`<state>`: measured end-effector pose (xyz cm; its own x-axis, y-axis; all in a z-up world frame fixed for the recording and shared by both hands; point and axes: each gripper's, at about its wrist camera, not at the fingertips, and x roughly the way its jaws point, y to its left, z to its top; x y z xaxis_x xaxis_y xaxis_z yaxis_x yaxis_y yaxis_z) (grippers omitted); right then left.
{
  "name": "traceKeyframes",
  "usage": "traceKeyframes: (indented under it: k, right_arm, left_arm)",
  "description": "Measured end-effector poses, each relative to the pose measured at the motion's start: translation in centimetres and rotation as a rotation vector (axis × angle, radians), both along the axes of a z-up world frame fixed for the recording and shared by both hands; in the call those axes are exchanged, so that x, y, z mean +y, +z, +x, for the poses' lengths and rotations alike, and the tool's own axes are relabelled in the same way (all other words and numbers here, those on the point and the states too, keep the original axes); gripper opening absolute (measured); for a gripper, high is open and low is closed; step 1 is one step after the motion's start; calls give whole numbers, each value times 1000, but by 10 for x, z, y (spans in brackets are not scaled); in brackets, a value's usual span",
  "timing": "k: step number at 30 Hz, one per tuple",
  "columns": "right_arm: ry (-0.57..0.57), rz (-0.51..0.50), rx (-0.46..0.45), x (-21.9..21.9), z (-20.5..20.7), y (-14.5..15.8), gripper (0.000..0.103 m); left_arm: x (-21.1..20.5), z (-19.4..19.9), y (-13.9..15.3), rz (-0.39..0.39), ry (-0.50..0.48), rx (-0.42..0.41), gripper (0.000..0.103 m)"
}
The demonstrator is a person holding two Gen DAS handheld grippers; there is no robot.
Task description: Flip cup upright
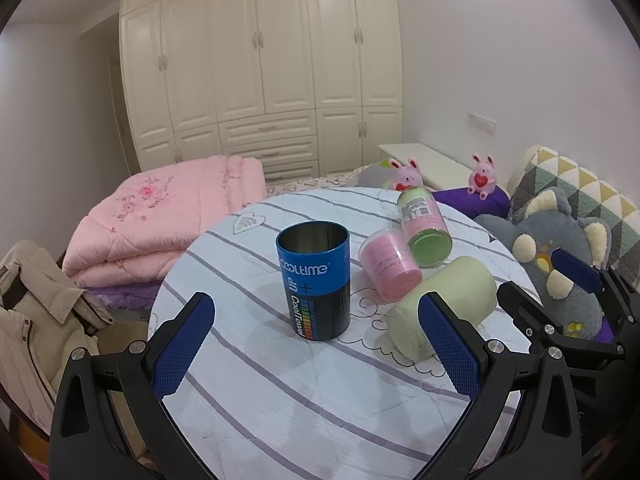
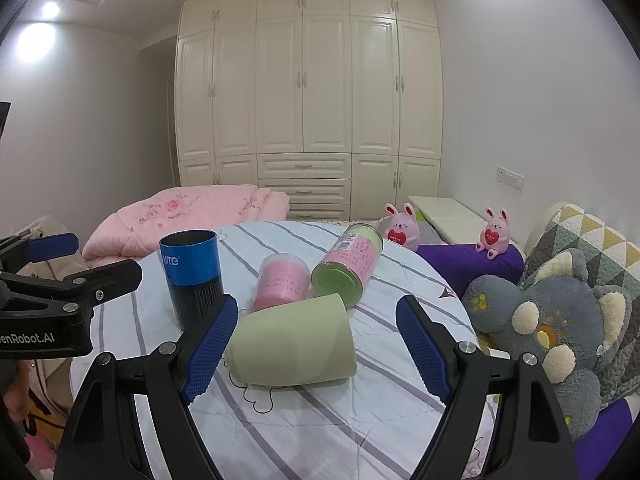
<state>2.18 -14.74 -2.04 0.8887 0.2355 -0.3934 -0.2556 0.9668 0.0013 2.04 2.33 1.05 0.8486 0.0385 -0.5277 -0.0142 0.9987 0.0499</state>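
Note:
A pale green cup [image 2: 292, 344] lies on its side on the round table [image 2: 320, 432]; it also shows in the left wrist view [image 1: 440, 308]. My right gripper [image 2: 316, 344] is open, with the lying cup between its blue pads, not touching. A blue and black Cooltime can [image 1: 314, 280] stands upright, open end up. My left gripper [image 1: 316, 344] is open and empty, just in front of the can. A pink tube [image 1: 390, 262] and a pink-green tube [image 1: 426, 230] lie on their sides behind the cup.
The table wears a white striped cloth [image 1: 280, 400]. A grey plush toy [image 2: 552, 320] and purple cushion [image 2: 472, 264] crowd the right edge. A folded pink quilt [image 1: 160, 216] lies behind left. A beige jacket [image 1: 40, 320] hangs at the left.

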Motion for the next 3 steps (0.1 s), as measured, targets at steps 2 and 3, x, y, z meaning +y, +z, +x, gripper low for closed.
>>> traceKeyframes:
  k: [2,3]
  right_arm:
    - [0,0,2,0,0,0,83]
    - [-1,-1,1,0,1,0,83]
  left_arm:
    - [1,1,-1,-8,-5,4,103]
    - [0,2,-1,-9,-7,7,103]
